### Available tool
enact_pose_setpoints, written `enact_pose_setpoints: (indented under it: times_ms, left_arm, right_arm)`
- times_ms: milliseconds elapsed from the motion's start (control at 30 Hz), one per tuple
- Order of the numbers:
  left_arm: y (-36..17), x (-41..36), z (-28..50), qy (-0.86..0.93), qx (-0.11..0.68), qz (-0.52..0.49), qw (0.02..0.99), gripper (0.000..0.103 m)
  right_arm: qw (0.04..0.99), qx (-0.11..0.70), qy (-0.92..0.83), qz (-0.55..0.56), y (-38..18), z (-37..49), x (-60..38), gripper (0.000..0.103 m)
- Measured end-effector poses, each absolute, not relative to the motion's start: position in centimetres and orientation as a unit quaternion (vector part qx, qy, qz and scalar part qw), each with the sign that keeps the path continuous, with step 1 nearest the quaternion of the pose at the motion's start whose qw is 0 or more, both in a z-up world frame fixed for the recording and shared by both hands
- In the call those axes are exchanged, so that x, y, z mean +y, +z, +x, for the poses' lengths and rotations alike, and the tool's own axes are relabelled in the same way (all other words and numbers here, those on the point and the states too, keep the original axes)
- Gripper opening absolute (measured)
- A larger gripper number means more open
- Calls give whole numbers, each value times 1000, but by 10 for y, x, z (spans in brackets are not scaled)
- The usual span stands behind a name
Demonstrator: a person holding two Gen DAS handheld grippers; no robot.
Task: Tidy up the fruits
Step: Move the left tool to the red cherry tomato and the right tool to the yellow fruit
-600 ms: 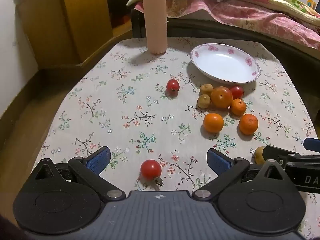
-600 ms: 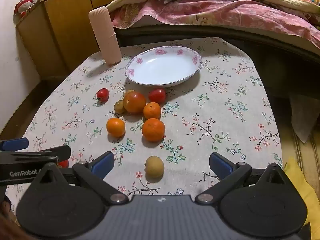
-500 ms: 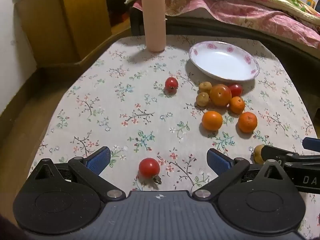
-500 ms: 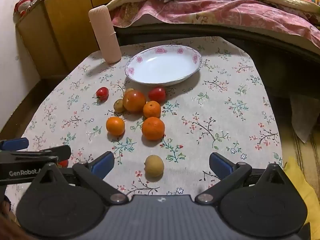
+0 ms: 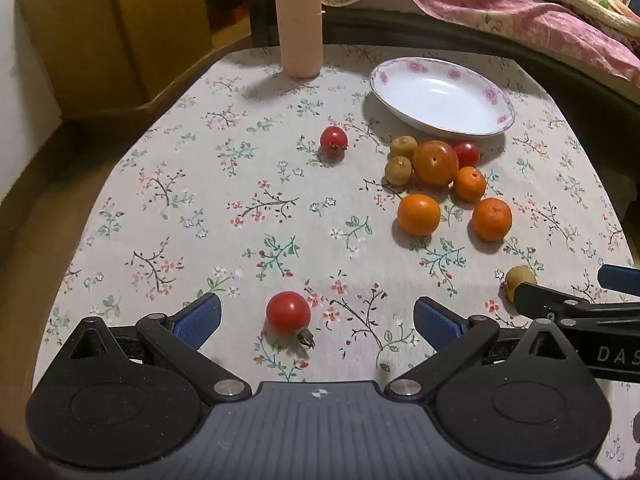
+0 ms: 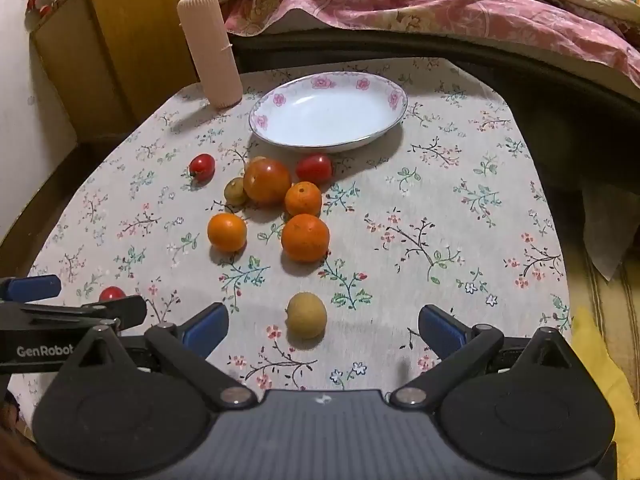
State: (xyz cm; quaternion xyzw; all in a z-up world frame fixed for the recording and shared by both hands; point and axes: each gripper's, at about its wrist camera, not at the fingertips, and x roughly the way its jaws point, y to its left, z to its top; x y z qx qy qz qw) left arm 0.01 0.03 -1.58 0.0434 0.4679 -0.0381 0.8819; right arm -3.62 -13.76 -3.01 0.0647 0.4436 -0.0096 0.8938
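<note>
My left gripper (image 5: 316, 318) stands open above the flowered tablecloth, and a red cherry tomato (image 5: 288, 313) lies between its blue pads, touching neither. My right gripper (image 6: 322, 322) is open too, with a small yellow-brown fruit (image 6: 307, 315) lying between its pads. Farther back a cluster holds a large orange tomato (image 6: 267, 181), three mandarins (image 6: 305, 237), small brown fruits (image 5: 398, 170) and a red tomato (image 6: 314, 168). Another red tomato (image 5: 333, 141) lies alone to the left. A white plate (image 6: 326, 114) with pink flowers holds nothing.
A tall ribbed pink cylinder (image 5: 298, 20) stands at the table's back left. Behind the table is a bed with a pink quilt (image 6: 440, 4). A wooden cabinet (image 6: 120, 48) stands left. The table edge drops off at the right, near a yellow cloth (image 6: 600, 360).
Both grippers have edged slightly forward and down over the table, so the fruits sit a little nearer in view. Neither gripper's jaws have moved.
</note>
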Motion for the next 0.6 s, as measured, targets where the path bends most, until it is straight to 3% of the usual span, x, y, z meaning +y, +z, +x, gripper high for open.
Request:
enact_pose_setpoints:
  times_ms: [600]
  left_arm:
    - [-19, -1, 0, -48, 478, 44, 876, 103]
  right_arm:
    - [884, 464, -18, 63, -44, -33, -142, 102]
